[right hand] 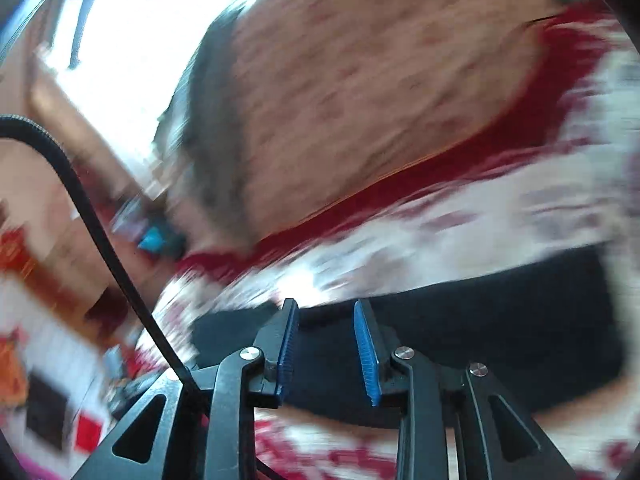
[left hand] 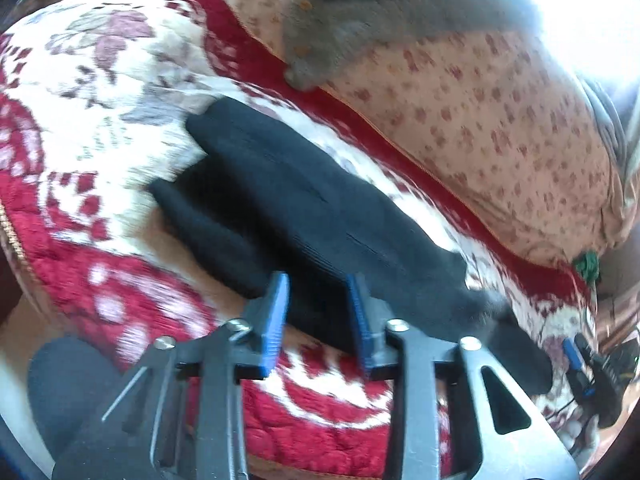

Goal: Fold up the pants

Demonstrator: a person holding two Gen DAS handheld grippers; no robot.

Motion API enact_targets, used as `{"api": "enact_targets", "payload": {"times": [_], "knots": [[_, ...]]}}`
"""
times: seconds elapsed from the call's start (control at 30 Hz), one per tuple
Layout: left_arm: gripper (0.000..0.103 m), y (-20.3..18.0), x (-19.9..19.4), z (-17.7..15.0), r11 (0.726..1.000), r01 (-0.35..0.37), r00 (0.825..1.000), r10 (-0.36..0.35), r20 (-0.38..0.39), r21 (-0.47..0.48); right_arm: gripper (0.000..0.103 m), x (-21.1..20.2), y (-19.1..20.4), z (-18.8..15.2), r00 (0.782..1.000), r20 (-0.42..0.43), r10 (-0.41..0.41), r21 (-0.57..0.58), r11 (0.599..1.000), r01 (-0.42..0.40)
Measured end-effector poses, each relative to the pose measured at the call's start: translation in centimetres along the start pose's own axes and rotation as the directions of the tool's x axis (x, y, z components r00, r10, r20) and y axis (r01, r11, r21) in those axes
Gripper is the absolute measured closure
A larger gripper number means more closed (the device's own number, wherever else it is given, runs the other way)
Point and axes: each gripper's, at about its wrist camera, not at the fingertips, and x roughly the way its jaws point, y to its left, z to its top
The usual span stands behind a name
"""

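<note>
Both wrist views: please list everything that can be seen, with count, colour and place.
pants: one pair, black, folded, lying on the quilt in front of both tongs
quilt: one, red and white with flowers, spread under the pants
pillow: one, beige with reddish spots, behind the quilt's red edge
grey cloth: one, grey, lying on the pillow at the top of the left wrist view
cable: one, black, curving down the left side of the right wrist view
left tongs: one, black with blue pads, open, nothing between the pads
right tongs: one, black with blue pads, open, over the pants
</note>
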Motion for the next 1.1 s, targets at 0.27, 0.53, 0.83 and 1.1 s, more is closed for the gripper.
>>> {"api": "enact_targets", "payload": {"times": [0.27, 0.53, 0.83, 1.1], "knots": [[0.062, 4.0, 0.1, 3.1, 0.995, -0.036, 0.999, 0.040, 0.033, -0.096, 0.069, 13.4, 10.9, -3.6, 0.960, -0.254, 0.115, -0.210, 0.963, -0.171], [0.062, 5.3, 3.2, 4.8, 0.992, -0.034, 0.999, 0.033, -0.010, -0.121, 0.066, 20.7, 18.1, -8.1, 0.932, -0.356, 0.064, -0.450, 0.862, -0.231], [0.062, 5.7, 4.3, 6.5, 0.990, -0.001, 1.000, -0.002, -0.022, -0.142, 0.059, 24.8, 20.1, -11.2, 0.930, -0.361, -0.067, -0.634, 0.749, -0.192], [0.053, 6.4, 5.9, 7.6, 0.986, 0.016, 0.999, -0.021, -0.026, -0.166, 0.071, 27.4, 21.1, -12.7, 0.937, -0.270, -0.224, -0.803, 0.589, -0.090]]}}
